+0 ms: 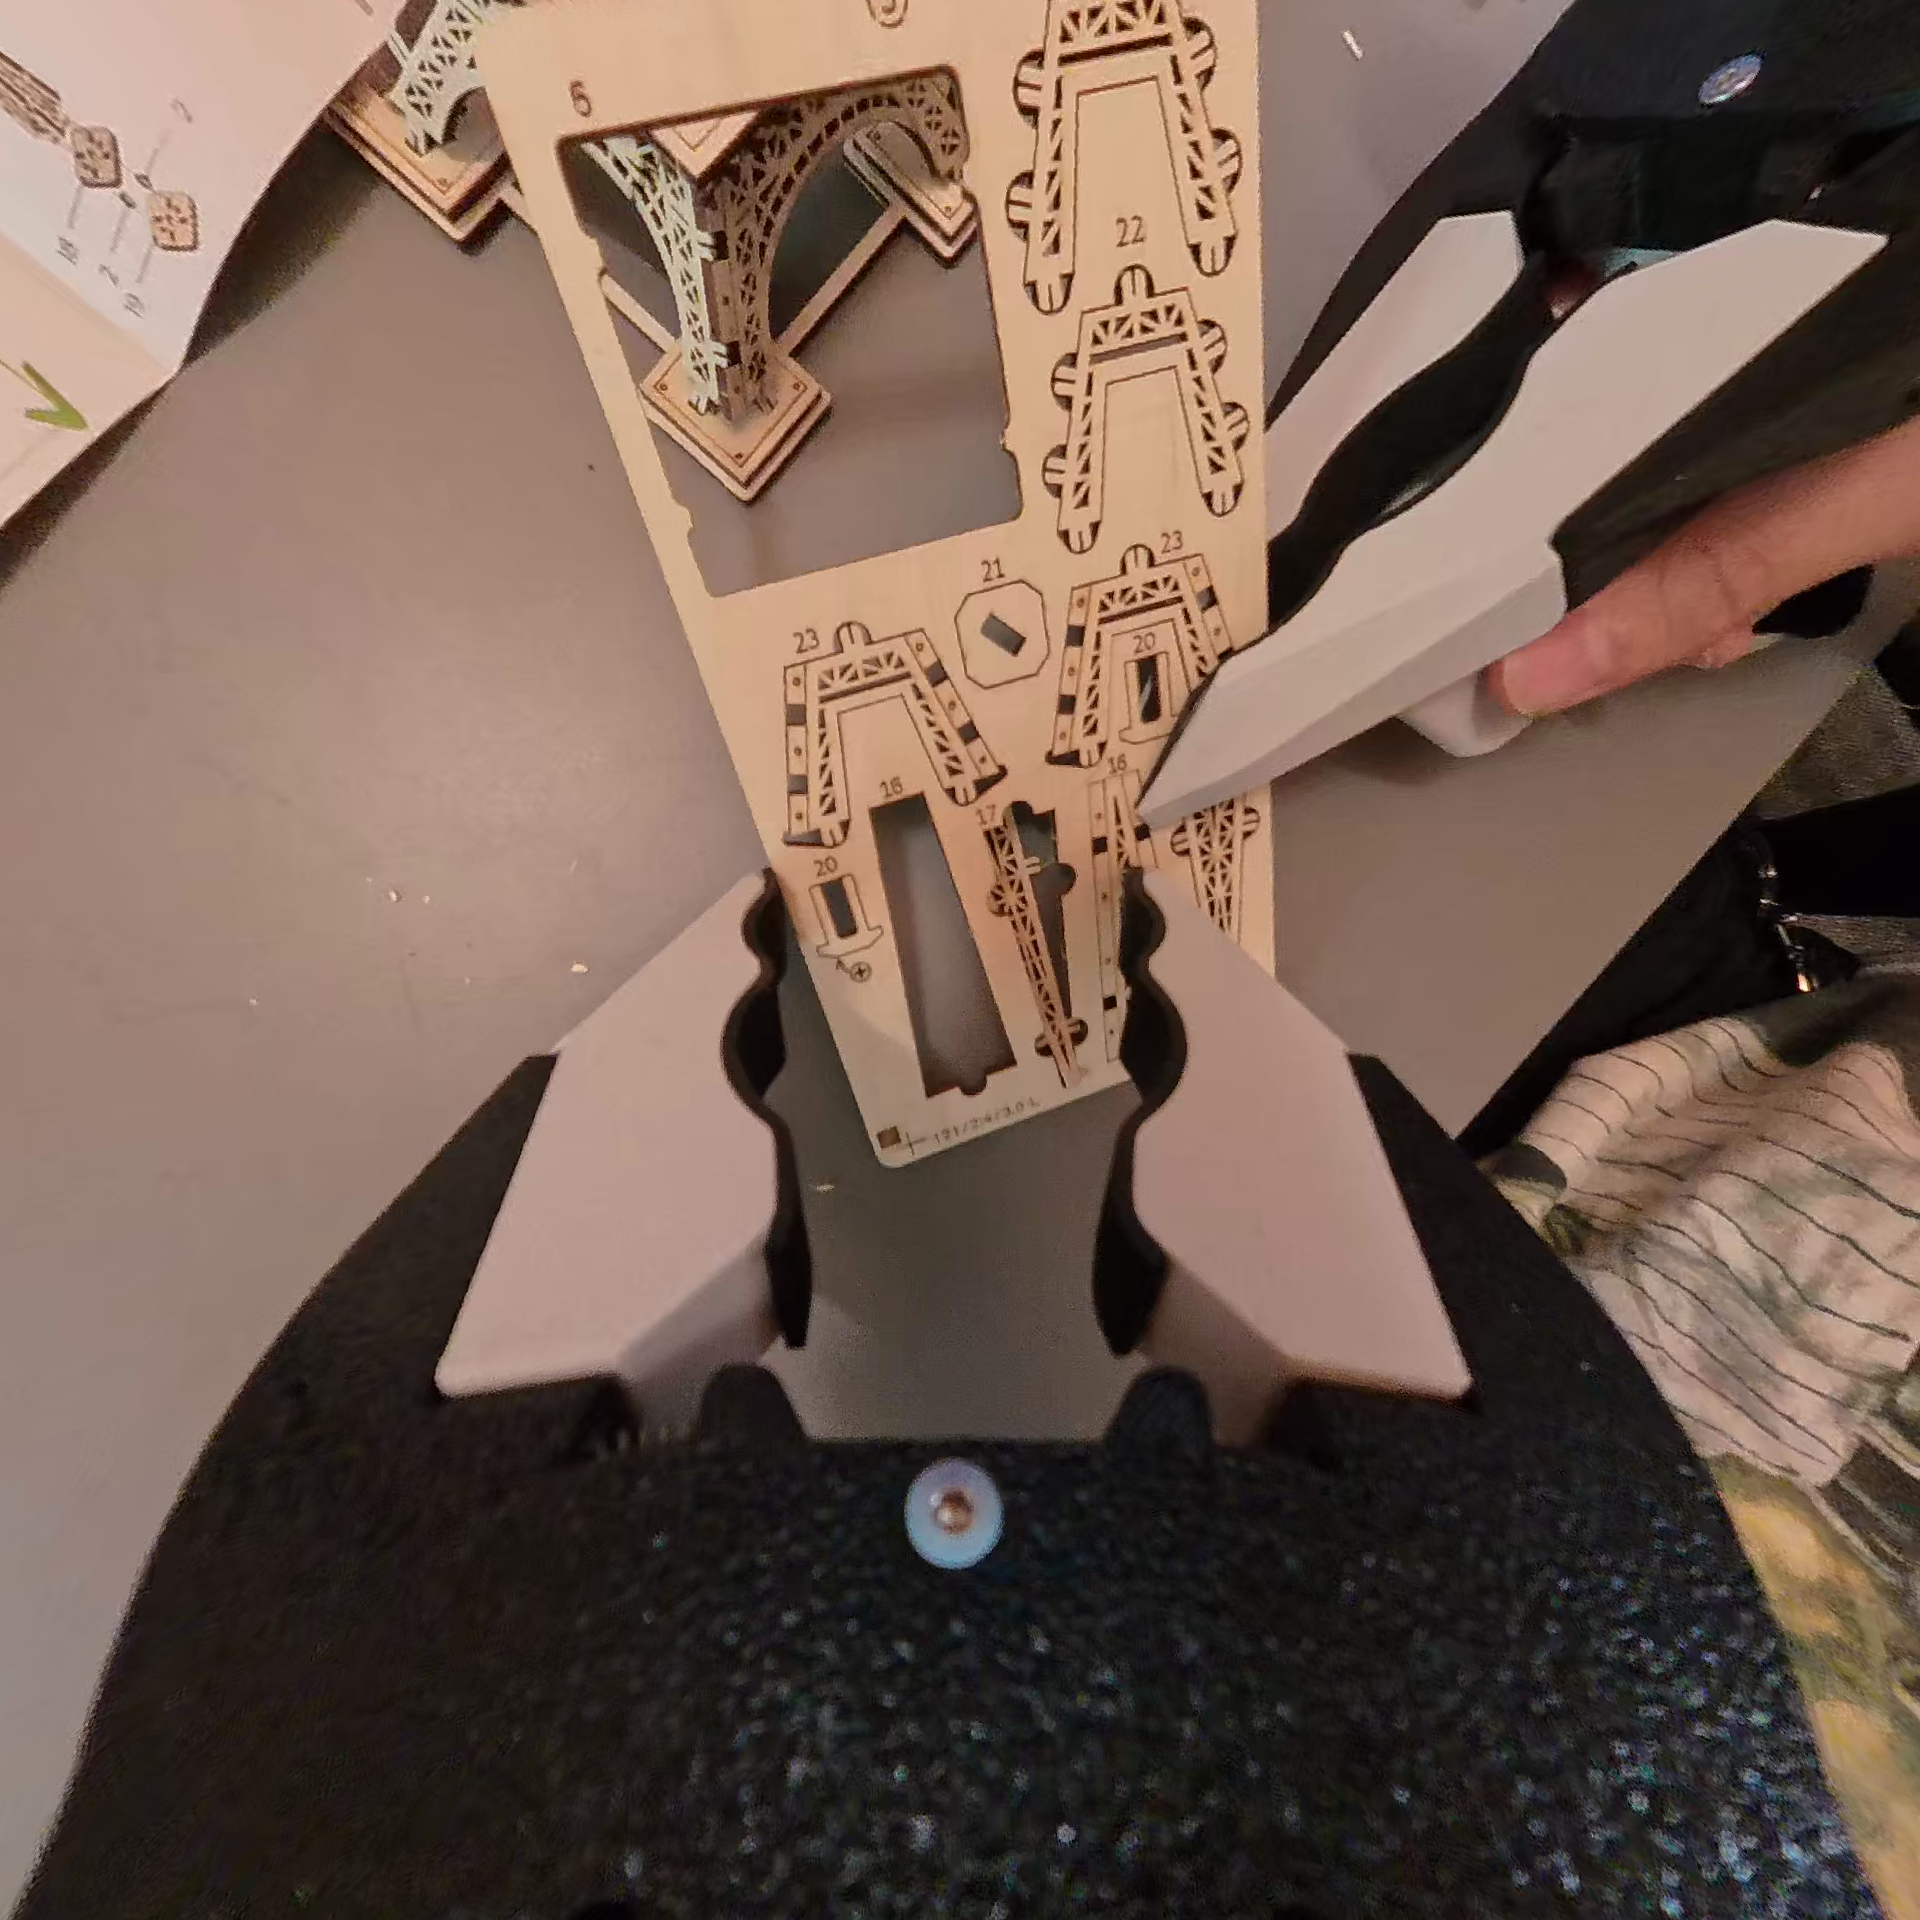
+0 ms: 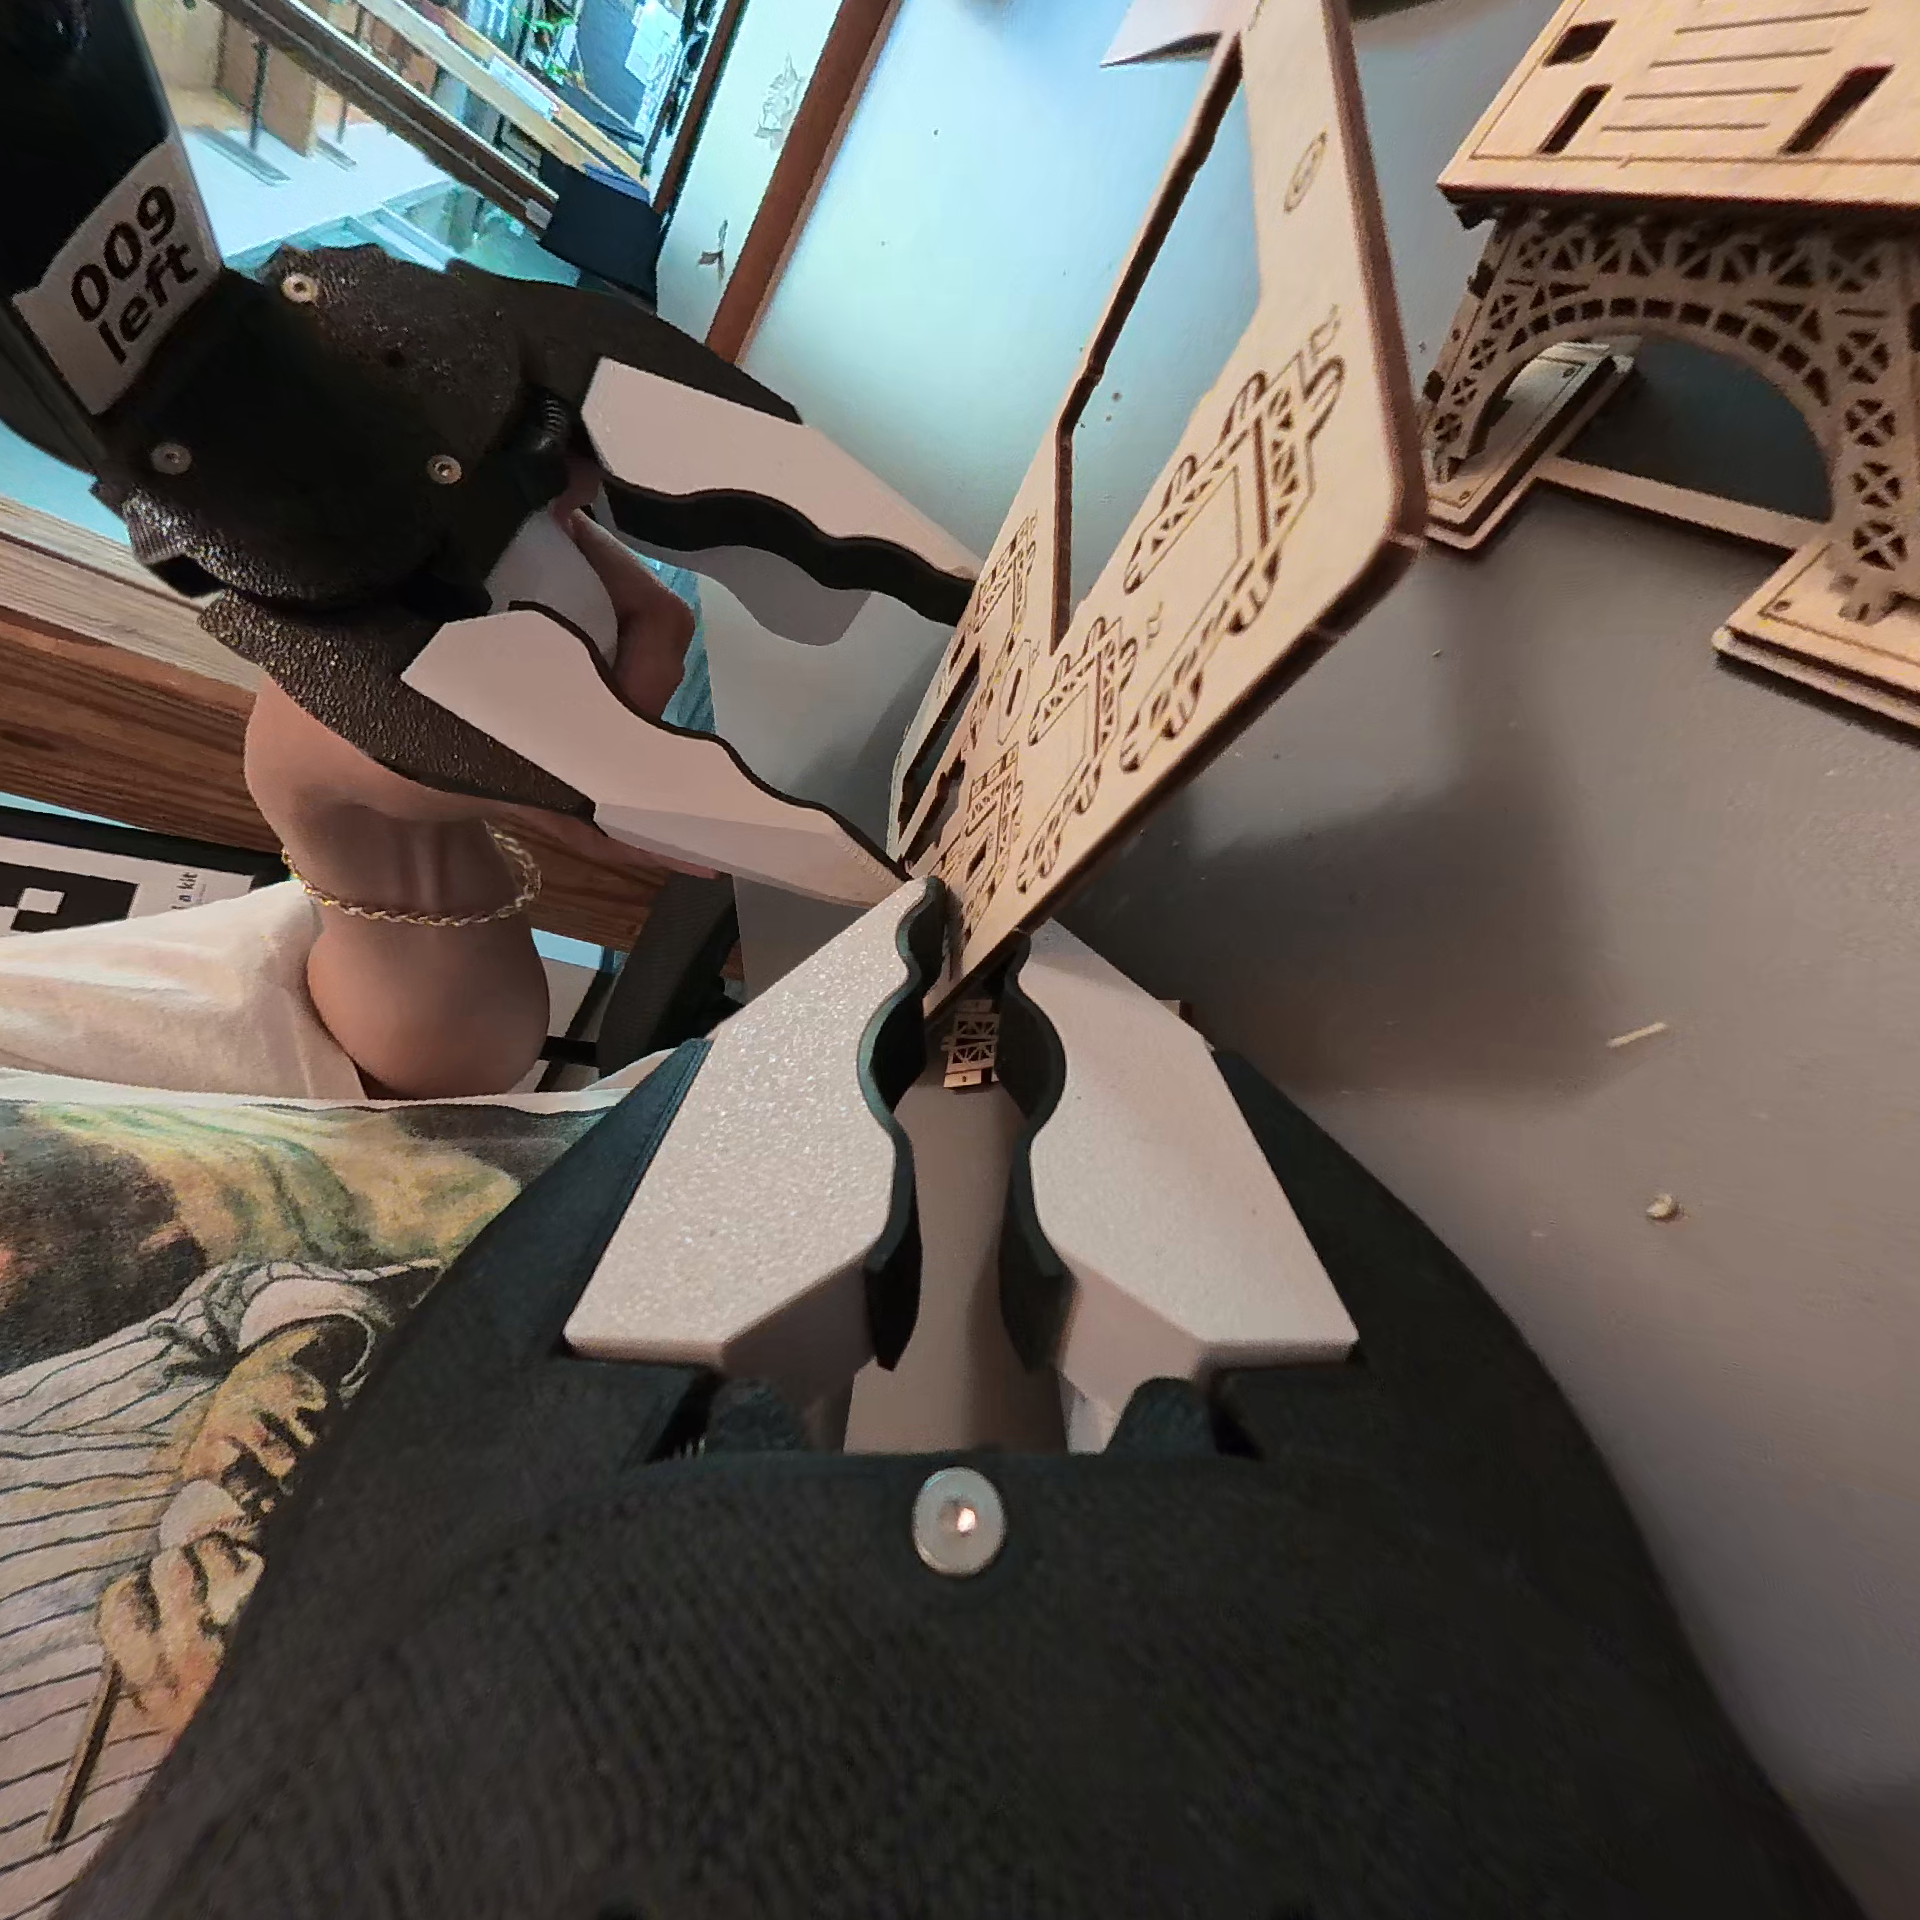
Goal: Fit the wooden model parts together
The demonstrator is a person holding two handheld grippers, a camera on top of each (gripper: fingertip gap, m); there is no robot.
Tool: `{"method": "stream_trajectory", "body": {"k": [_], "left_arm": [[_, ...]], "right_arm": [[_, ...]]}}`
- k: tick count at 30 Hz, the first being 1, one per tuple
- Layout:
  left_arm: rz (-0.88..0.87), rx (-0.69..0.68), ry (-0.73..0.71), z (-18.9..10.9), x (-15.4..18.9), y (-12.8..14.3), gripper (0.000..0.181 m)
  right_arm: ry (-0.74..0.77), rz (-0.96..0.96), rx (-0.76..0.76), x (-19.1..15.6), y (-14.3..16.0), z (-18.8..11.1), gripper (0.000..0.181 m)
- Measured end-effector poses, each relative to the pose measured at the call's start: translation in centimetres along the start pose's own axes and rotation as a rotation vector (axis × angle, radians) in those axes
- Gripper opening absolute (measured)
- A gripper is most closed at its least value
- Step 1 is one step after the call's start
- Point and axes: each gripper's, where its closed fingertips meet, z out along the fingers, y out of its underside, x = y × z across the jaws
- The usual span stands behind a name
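While holding the wooden sheet (image 1: 894, 582) (image 2: 1320, 343) tilted up over the grey bench (image 1: 312, 727) (image 2: 1455, 935), pinching its near right edge with the right hand-held gripper (image 2: 975, 920) (image 1: 1148, 810), pads pressed almost together on the wood. Clamping right beside the narrow lattice pieces cut into that end of the sheet, with one small lattice piece (image 2: 966, 1049) showing in the gap between the pads. Gripping the right tool with a bare hand (image 1: 1662, 613), one finger lying along the underside.

Keeping the left hand-held gripper (image 1: 951, 881) (image 2: 932, 738) spread wide, fingers reaching along either side of the sheet's near end; cannot tell whether the pads are touching the wood. Showing, in the right wrist view, a wrist with a gold chain bracelet (image 2: 416, 914) behind that tool.

Looking through the big square cutout in the sheet at the partly built tower base (image 1: 748, 312) (image 2: 1662, 343), standing upright on the bench well beyond both tools, arched lattice legs on stepped square feet, flat slotted deck on top. Lying at the far left of the bench, a printed instruction sheet (image 1: 62, 260). Showing at the near right edge, a patterned fabric (image 1: 1714, 1195).
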Motion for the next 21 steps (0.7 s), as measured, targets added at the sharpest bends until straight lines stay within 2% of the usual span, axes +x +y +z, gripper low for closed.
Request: {"method": "stream_trajectory", "body": {"k": [12, 17, 21], "left_arm": [[-0.036, -0.028, 0.005, 0.18, -0.1, 0.05, 0.062], [-0.001, -0.019, -0.084, -0.16, -0.15, -0.06, 0.062], [-0.011, -0.016, -0.05, -0.1, -0.15, -0.07, 0.062]], "right_arm": [[0.025, 0.007, 0.004, 0.27, -0.03, 0.1, 0.005], [0.03, 0.002, 0.008, 0.27, -0.07, 0.12, 0.005], [0.028, 0.004, 0.01, 0.23, -0.09, 0.13, 0.005]]}}
